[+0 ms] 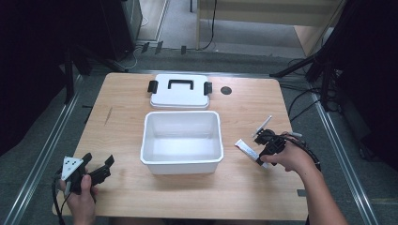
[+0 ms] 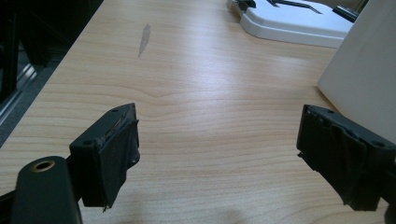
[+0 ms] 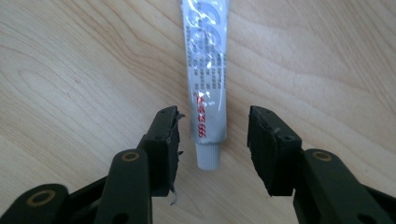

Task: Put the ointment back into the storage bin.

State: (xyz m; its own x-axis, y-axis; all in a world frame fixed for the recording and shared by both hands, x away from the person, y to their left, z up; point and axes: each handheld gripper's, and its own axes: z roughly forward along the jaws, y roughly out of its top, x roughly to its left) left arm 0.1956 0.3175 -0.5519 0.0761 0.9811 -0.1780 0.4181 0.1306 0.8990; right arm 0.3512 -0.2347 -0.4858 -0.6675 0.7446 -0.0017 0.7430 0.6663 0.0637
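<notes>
A white tube [image 3: 206,93] with a white cap lies flat on the wooden table [image 1: 244,197], right of the open white bin [image 1: 182,163]. My right gripper [image 3: 214,140] stands open over the tube's cap end, one jaw on either side and neither touching it. In the high view the right gripper [image 1: 263,151] hangs over the tube [image 1: 246,148]. My left gripper [image 1: 97,168] rests open near the table's front left corner, nothing between its jaws. From the left gripper [image 2: 218,149] view, the bin wall [image 2: 364,79] rises at the right.
The bin's white lid [image 1: 180,92] with black handle and latches lies behind the bin, also visible as the lid [image 2: 294,21] from the left gripper. A thin white stick [image 1: 264,124] lies by the right gripper. A dark round hole [image 1: 226,90] marks the table's back.
</notes>
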